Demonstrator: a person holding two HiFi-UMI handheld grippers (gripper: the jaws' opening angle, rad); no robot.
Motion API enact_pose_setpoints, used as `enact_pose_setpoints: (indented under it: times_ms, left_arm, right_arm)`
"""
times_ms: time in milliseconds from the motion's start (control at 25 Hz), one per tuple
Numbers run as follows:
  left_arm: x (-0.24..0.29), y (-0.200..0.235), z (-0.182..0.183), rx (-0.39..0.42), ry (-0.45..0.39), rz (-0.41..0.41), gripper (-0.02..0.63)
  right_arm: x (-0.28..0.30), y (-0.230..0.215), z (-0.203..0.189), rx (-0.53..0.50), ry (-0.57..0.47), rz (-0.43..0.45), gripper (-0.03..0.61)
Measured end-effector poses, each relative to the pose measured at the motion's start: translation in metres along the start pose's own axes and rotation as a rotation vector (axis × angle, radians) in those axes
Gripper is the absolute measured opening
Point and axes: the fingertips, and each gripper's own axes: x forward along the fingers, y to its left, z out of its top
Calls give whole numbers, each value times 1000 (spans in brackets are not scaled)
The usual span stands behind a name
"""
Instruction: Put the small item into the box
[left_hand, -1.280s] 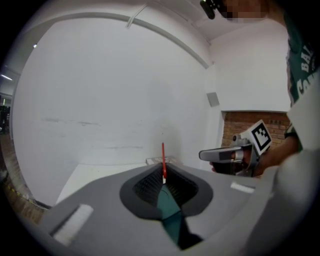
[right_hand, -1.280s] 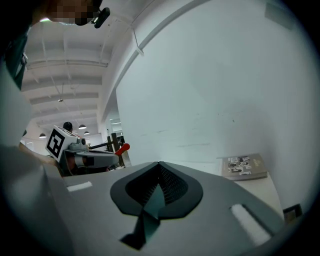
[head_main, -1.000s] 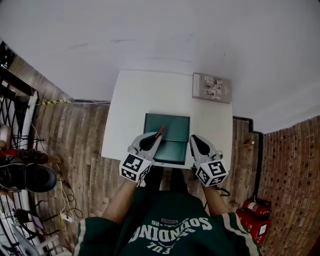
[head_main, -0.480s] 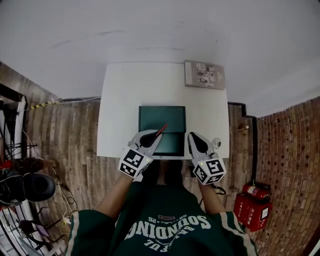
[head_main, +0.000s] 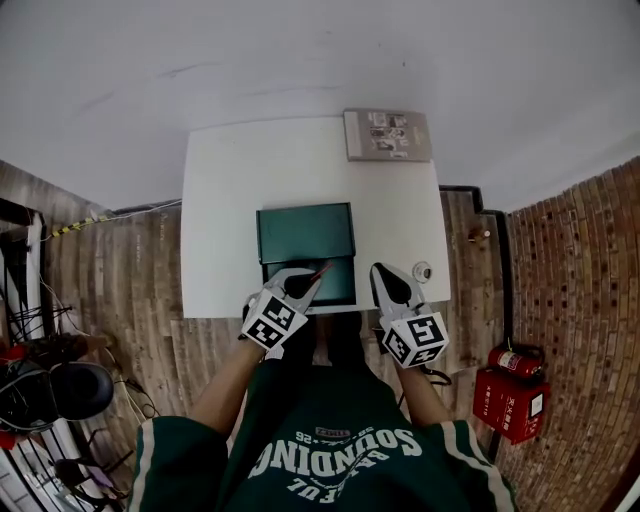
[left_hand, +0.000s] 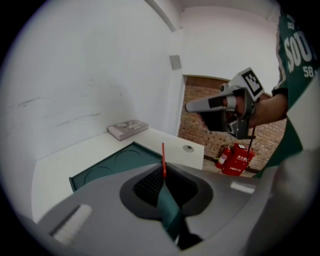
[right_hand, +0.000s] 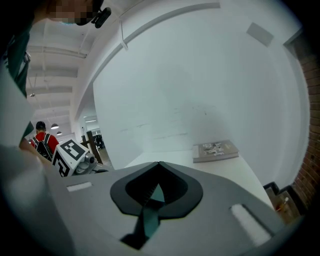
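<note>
A dark green box (head_main: 305, 235) lies on the white table (head_main: 220, 220) near its front edge; in the left gripper view the box (left_hand: 112, 165) shows two round hollows. My left gripper (head_main: 318, 272) is shut on a thin red stick (head_main: 323, 269) over the box's near right part. The red stick (left_hand: 163, 160) pokes up from the closed jaws. My right gripper (head_main: 377, 268) is shut with nothing in it, just right of the box, and the right gripper (left_hand: 192, 106) hangs in the air in the left gripper view.
A book (head_main: 387, 134) lies at the table's far right corner. A small round object (head_main: 422, 271) sits near the right front corner. A red fire extinguisher (head_main: 512, 362) lies on the wooden floor to the right. A white wall stands behind the table.
The head view has shifted, so the table sits further left and higher. Both grippers stay shut and have drawn slightly toward the box's near edge. The red stick is still held.
</note>
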Motion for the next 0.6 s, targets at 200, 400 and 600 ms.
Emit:
enact_pose_setpoints:
  times_ms: [200,400,600]
  left_arm:
    - [26,-14,-18,19,85,-46,66]
    - [50,-19,-33,15,189,-60,66]
    - [74,-19,-56,5,313,-67,66]
  right_arm:
    - [-6,-7,-4,14,1,-11,3]
    - [-11,-14,-8,21,7,-22,3]
    - [-17,-21,-11,26,12,-32,3]
